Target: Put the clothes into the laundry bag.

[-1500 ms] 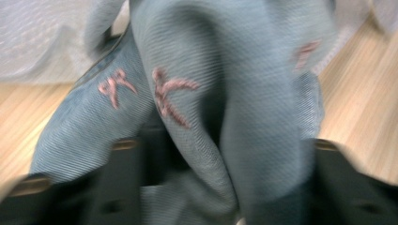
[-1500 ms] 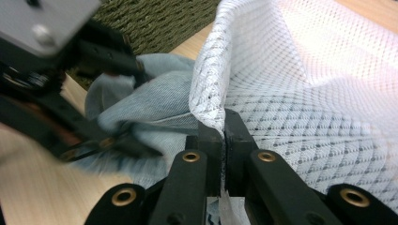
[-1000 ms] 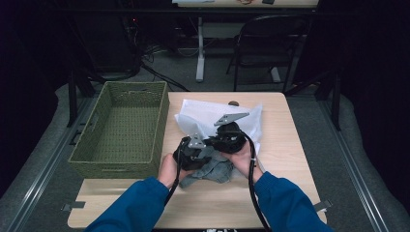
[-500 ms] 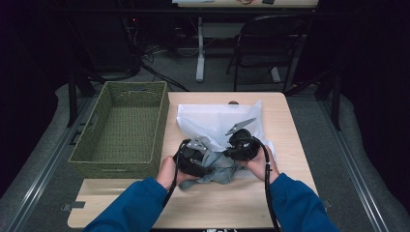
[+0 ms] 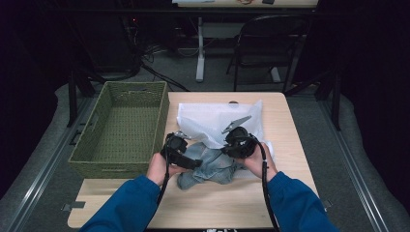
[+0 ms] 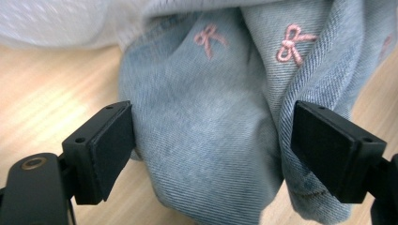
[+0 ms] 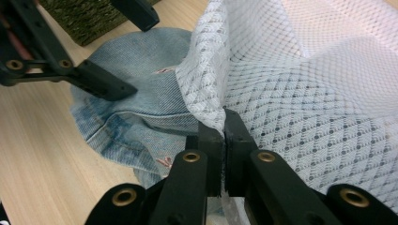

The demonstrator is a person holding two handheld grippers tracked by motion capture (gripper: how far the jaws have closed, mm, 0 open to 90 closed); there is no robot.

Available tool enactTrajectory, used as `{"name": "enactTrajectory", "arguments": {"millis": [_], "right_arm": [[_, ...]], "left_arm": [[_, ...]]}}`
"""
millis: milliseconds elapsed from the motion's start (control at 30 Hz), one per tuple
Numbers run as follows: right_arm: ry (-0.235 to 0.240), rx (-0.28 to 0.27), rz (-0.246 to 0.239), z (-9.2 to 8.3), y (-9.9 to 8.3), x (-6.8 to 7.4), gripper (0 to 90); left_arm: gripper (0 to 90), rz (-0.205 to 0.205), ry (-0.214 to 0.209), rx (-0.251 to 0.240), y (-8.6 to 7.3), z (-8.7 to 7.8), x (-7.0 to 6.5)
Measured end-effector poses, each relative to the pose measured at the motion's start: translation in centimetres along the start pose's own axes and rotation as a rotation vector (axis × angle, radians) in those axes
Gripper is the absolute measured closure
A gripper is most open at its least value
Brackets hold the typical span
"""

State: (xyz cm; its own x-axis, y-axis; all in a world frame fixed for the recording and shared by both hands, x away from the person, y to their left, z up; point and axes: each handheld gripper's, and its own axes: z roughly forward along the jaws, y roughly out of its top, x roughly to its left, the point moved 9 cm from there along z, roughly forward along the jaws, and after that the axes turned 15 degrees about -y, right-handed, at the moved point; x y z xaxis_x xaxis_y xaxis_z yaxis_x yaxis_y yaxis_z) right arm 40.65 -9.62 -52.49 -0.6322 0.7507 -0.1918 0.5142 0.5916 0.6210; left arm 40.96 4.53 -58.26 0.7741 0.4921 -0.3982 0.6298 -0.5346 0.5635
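Denim garment [image 6: 206, 140] with pink bows bunched mid-desk [image 5: 290, 121], partly under white mesh bag [image 7: 319, 93]. Left tool [image 6: 211, 154] spread apart, straddling denim. Right tool [image 7: 224, 140] clamped on mesh bag edge. Green woven basket [image 5: 116, 121] alongside.

Lab or recording workspace: dark-curtained surround, grey carpet [image 5: 43, 193], loose cables [image 5: 145, 58] on the floor, folding chair [image 5: 270, 43] and second desk [image 5: 241, 4] beyond a small wooden table [image 5: 290, 140].
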Motion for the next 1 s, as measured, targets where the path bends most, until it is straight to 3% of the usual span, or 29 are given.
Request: {"name": "enactTrajectory", "arguments": {"millis": [100, 133, 167, 267, 300, 333, 367, 433, 533, 733, 867, 1000], "right_arm": [[0.003, -0.004, 0.002, 0.1, 0.1, 0.1, 88.6], [0.009, -0.001, -0.002, 0.3, 0.0, 0.1, 88.5], [0.011, 0.003, -0.007, 0.5, 0.0, 0.2, 88.5], [0.009, 0.008, -0.012, 0.7, 0.1, 0.3, 88.5], [0.009, 0.011, -0.01, 0.8, 0.1, 0.4, 88.5], [0.003, 0.007, -0.009, 1.1, 0.3, 0.4, 88.5], [0.003, 0.007, -0.009, 1.1, 0.3, 0.4, 88.5], [-0.003, -0.008, -0.004, 1.3, 0.6, 0.4, 88.6], [-0.009, -0.029, 0.006, 1.6, 1.2, 0.4, 88.7], [-0.016, -0.082, -0.01, 1.4, 2.3, 0.8, 88.9], [0.002, -0.145, -0.034, 0.2, 3.4, 1.4, 89.0], [0.019, -0.204, -0.061, -1.4, 4.3, 2.3, 89.0]], "left_arm": [[14.2, -0.016, -0.025, 0.015, -0.4, 0.5, 0.4], [14.4, -0.043, -0.06, 0.013, -0.7, 1.3, 0.6], [15.9, -0.044, -0.084, 0.025, -0.9, 1.7, 0.6], [21.1, -0.038, -0.089, 0.001, -1.0, 2.2, 0.7], [28.3, -0.028, -0.097, -0.006, -1.0, 2.3, 0.7], [45.5, -0.025, -0.093, -0.021, -1.0, 2.4, 0.7], [45.5, -0.019, -0.102, -0.039, -0.9, 2.5, 0.5], [63.3, 0.008, -0.095, -0.053, -0.7, 2.6, 0.3], [75.2, 0.058, -0.074, -0.065, -0.3, 2.8, -0.5], [78.6, 0.18, -0.007, -0.109, 0.9, 2.1, -2.7], [78.8, 0.219, 0.005, -0.169, 2.2, 1.5, -4.2], [78.9, 0.26, 0.024, -0.192, 3.3, 0.9, -4.7]]}}
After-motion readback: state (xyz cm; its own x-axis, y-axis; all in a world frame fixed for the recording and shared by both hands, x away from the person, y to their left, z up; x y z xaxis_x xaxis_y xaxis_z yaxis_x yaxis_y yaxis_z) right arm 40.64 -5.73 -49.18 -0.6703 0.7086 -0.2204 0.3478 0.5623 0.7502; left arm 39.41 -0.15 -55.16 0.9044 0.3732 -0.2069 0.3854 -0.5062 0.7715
